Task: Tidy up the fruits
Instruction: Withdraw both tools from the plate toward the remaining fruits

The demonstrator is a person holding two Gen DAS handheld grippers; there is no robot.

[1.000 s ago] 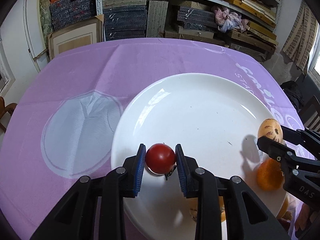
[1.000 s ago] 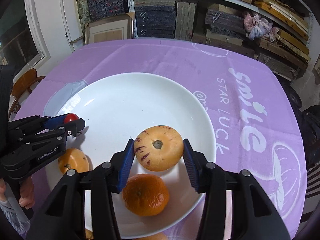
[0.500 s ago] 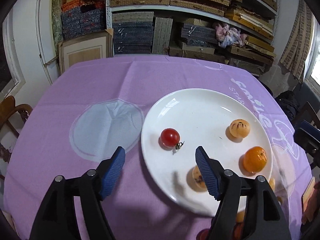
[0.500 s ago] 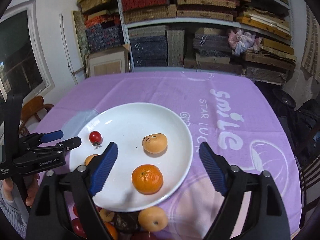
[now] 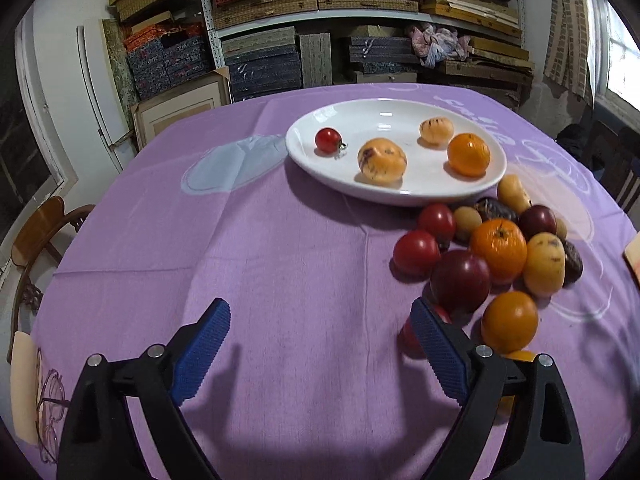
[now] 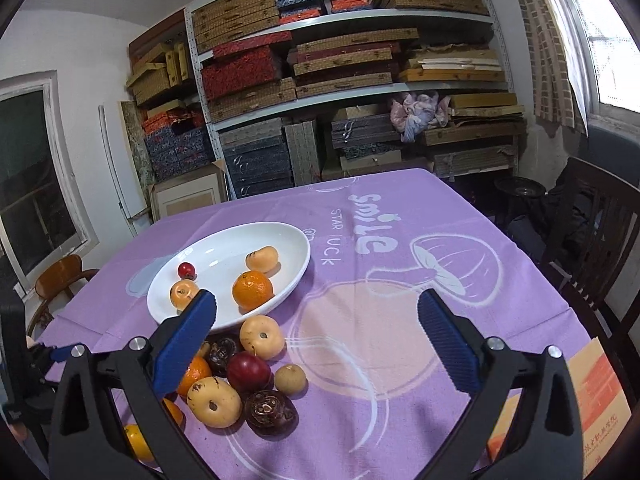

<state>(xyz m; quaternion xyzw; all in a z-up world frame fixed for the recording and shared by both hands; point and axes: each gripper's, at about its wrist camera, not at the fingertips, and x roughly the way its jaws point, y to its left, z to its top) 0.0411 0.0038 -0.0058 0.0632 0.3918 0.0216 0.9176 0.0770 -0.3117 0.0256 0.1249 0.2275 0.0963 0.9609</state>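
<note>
Both grippers are released and hold nothing. The left gripper (image 5: 320, 354) hangs with jaws spread wide over bare purple cloth (image 5: 280, 260); the right gripper (image 6: 318, 344) hangs likewise, jaws wide.

Plate (image 5: 400, 194) lies ahead of the left gripper, slightly right, and ahead-left of the right one. It carries four fruits: a tomato (image 5: 328, 140), a speckled yellow fruit (image 5: 382, 160), a second yellow fruit (image 5: 436, 131) and an orange (image 5: 469, 154).

The loose pile (image 5: 496, 252) sits on the cloth between plate and grippers, just right of the left gripper's right finger and just beside the right gripper's left finger. A red fruit is partly hidden behind the left gripper's right finger.

Assessment: the step in hand appears to be picking the next fruit from the pile. Recommended: choose an outer fruit, such as the near orange (image 5: 510, 322), so neighbours are not knocked. Centre it between the pads, descend to its widest girth, close gently. Round fruit may roll; keep jaws clear of adjacent pieces.
</note>
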